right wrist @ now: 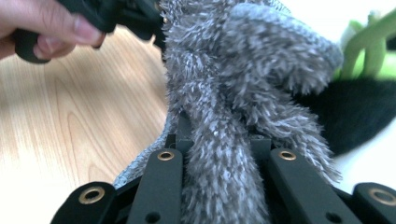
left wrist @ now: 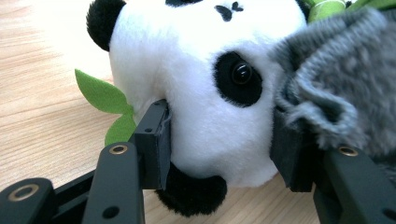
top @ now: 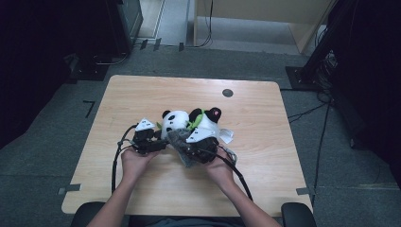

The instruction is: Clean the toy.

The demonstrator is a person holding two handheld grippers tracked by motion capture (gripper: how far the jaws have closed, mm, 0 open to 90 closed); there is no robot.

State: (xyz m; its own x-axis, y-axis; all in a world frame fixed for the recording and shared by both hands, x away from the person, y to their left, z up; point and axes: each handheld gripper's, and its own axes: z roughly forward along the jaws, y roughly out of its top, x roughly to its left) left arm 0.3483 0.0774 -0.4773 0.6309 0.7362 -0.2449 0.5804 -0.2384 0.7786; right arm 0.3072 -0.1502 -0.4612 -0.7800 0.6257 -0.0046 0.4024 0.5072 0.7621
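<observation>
Nearest to the person, the two forearms come in at 6 o'clock of the high view, and each hand carries a gripper over the middle of the wooden table (top: 142, 94).

The right gripper (top: 196, 150) sits at about 5 o'clock from the toy. Its jaws are pressed together on a fold of the grey fuzzy cloth (right wrist: 243, 84), and the fabric bunches up between them in the right gripper view. The left gripper (top: 150, 141) is at about 8 o'clock from the toy. Its jaws pinch the head of the plush panda (left wrist: 205, 79), one pad on each cheek, and the white pile sinks in a little where the pads press.

The panda lies near the table centre, on its side, with green felt leaves (left wrist: 105, 100) beside the head. The grey cloth touches the panda's face at 3 o'clock in the left gripper view and covers part of it.

I judge the panda to be light and soft. It will give under the jaws and will not break, but a round stuffed head can slip out. A firm hold across the head or on an ear seems safest. The cloth is limp, so it needs a thick fold.

Farther away, at 12 o'clock, a small dark round disc (top: 227, 92) sits in the tabletop.
</observation>
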